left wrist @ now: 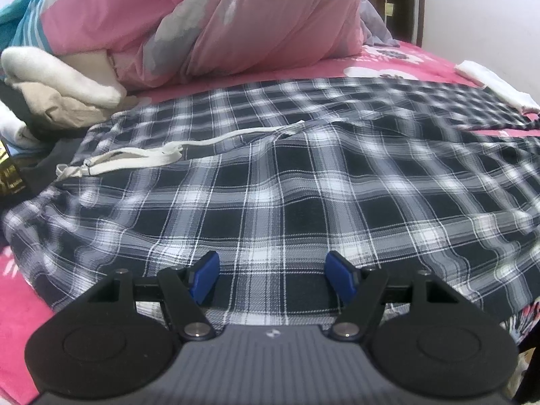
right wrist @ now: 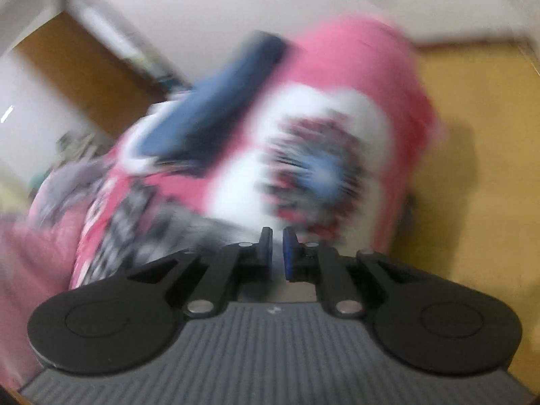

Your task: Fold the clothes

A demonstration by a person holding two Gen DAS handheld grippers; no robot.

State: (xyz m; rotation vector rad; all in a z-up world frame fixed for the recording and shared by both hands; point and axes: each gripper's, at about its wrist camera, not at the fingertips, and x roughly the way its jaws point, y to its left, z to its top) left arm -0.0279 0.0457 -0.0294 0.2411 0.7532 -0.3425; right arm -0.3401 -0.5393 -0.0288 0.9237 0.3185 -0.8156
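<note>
- Right, the left gripper (left wrist: 271, 276) is hovering low over the near edge of the plaid trousers (left wrist: 287, 182), its jaws spread wide with nothing between them
- The trousers are lying spread across the pink bed sheet (left wrist: 20, 310), the waistband towards the left and the legs running off to the right; that flat layout is suiting a fold, though whether one lengthwise fold is already in, I cannot say
- The white drawstring (left wrist: 135, 158) is trailing loose over the waist end, likely just where it fell
- A pink quilt (left wrist: 236, 27) is sitting bunched behind the garment, and a heap of other clothes (left wrist: 60, 94) is waiting at the left, probably kept aside to leave room
- A white folded cloth (left wrist: 492, 84) is resting at the far right edge of the bed
- The right gripper (right wrist: 277, 253) is showing jaws nearly pressed together, a thin slit between them and seemingly nothing pinched; its view is heavily smeared, so only pink bedding and a blue patch (right wrist: 216, 108) are reading
- No readable writing or brand is showing, only a tiny emblem on each gripper body
</note>
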